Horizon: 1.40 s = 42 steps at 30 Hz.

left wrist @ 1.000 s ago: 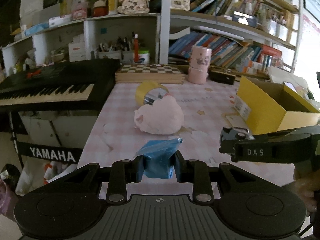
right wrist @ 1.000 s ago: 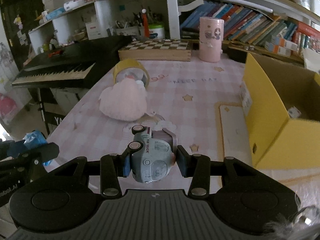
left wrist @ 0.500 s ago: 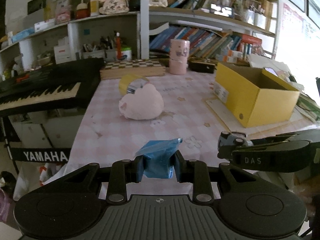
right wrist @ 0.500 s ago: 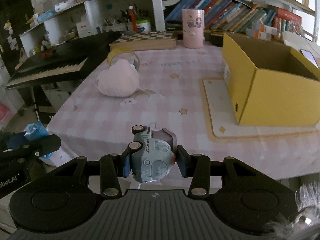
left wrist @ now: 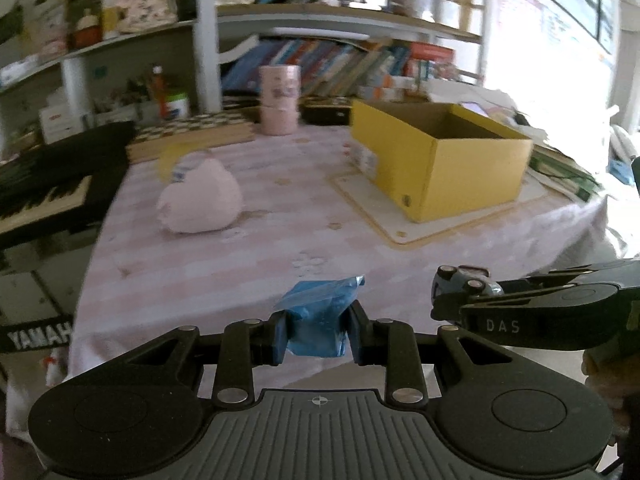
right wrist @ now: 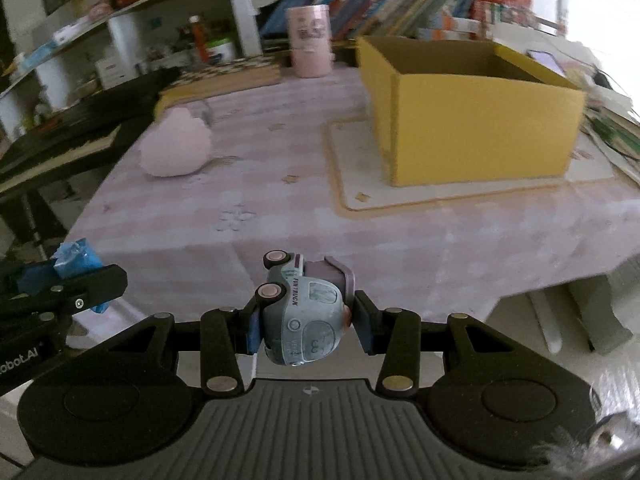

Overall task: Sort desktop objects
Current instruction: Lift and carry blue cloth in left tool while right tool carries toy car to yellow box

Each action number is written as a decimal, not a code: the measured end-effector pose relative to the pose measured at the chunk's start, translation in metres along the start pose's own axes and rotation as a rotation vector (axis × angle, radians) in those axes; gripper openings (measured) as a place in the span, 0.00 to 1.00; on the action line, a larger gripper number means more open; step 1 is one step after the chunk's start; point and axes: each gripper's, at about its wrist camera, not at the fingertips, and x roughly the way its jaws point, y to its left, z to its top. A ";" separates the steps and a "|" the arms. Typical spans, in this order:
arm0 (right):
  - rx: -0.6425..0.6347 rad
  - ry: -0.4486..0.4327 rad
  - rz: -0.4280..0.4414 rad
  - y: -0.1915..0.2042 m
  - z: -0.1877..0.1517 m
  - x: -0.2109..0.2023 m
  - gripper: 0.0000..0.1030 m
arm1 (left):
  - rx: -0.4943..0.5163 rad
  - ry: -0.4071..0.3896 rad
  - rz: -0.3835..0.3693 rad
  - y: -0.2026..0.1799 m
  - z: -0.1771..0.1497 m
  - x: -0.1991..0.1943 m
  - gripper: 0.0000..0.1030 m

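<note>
Left claw (left wrist: 316, 338) clamped on blue packet (left wrist: 320, 320), above near desk (left wrist: 280, 208) edge | right claw (right wrist: 305, 330) clamped on toy truck (right wrist: 306, 316) | progress: both carried, none boxed; pink plush (left wrist: 200, 200) remains | yellow box (right wrist: 472, 112): interior visible in left view only.

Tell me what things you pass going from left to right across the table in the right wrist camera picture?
Fluffy pink plush toy → tall pink cylindrical cup at the back → open yellow cardboard box. In front, off the table, the right gripper holds a grey toy truck.
</note>
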 end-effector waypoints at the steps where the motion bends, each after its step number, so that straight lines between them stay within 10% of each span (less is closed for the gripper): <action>1: 0.012 0.000 -0.013 -0.004 -0.001 -0.002 0.40 | 0.012 0.002 -0.016 -0.004 0.001 0.002 0.27; 16: 0.155 -0.007 -0.155 -0.060 -0.016 -0.024 0.40 | 0.142 0.009 -0.175 -0.056 0.015 0.026 0.27; 42: 0.142 -0.029 -0.151 -0.108 0.018 -0.019 0.40 | 0.172 -0.027 -0.175 -0.098 0.050 0.053 0.27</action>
